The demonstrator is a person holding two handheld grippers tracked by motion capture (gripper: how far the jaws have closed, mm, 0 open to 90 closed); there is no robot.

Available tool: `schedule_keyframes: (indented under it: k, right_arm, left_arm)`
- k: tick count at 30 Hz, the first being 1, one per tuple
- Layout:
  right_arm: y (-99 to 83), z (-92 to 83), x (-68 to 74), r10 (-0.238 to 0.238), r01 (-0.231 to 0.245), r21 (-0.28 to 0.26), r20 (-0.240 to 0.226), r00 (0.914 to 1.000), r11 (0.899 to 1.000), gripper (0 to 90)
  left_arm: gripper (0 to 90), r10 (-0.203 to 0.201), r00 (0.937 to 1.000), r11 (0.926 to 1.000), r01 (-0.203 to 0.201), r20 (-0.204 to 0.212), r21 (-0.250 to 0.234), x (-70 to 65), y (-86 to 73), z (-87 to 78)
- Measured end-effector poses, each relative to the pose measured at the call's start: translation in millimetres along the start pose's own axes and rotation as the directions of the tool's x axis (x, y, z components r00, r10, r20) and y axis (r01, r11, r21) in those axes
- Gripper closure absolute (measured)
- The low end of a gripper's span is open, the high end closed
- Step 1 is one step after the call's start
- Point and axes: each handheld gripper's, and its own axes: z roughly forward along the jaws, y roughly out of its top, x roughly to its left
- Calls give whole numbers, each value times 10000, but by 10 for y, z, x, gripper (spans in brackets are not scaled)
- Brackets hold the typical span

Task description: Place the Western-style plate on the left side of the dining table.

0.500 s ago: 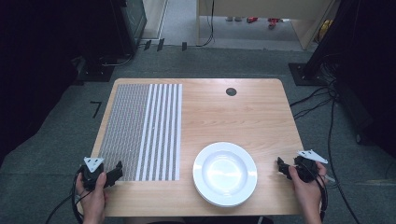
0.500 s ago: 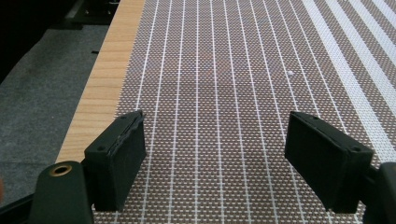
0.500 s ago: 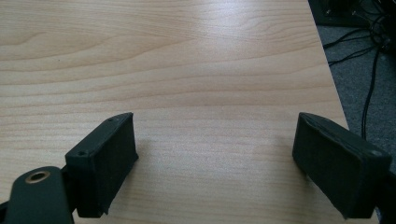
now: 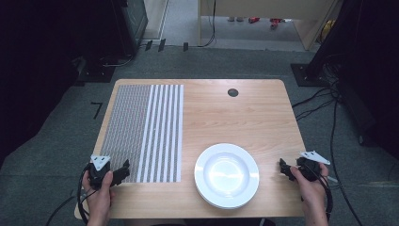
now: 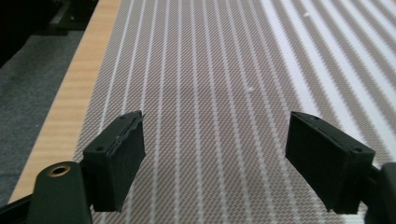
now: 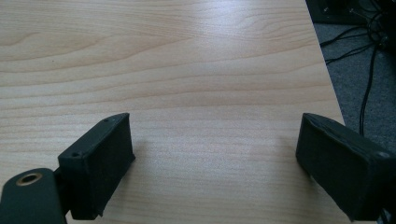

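A white plate (image 4: pixel 226 175) lies on the wooden table (image 4: pixel 244 117) near its front edge, right of centre. A grey and white striped placemat (image 4: pixel 146 132) covers the table's left part. My left gripper (image 4: pixel 123 170) rests over the placemat's near left corner, open with nothing between its jaws. In the left gripper view the gripper (image 5: pixel 215 149) has the striped placemat (image 5: pixel 210 70) under it. My right gripper (image 4: pixel 283 168) sits at the table's front right, just right of the plate, open and empty. In the right gripper view the gripper (image 6: pixel 215 158) stands over bare wood (image 6: pixel 187 56).
A small dark round hole (image 4: pixel 233 92) marks the table's far side. Cables (image 4: pixel 329 108) trail over the grey carpet to the right. Black stands and equipment (image 4: pixel 127 28) stand beyond the far edge.
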Motion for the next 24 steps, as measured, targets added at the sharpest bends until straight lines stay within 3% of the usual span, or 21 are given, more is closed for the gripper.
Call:
schedule_keyframes:
  k: [10,13,24]
  right_arm:
    - [0,3,-1,24,-24,0,17,10000,10000,100]
    - [2,4,3,52,-52,11,53,10000,10000,100]
    - [4,8,12,119,-119,-17,129,9998,9999,100]
  left_arm:
    - [189,274,9991,9996,-272,319,-63,-279,148,21]
    - [189,350,9974,9993,-343,637,-125,-367,227,8]
    - [189,272,9952,9995,-254,936,-211,-470,350,16]
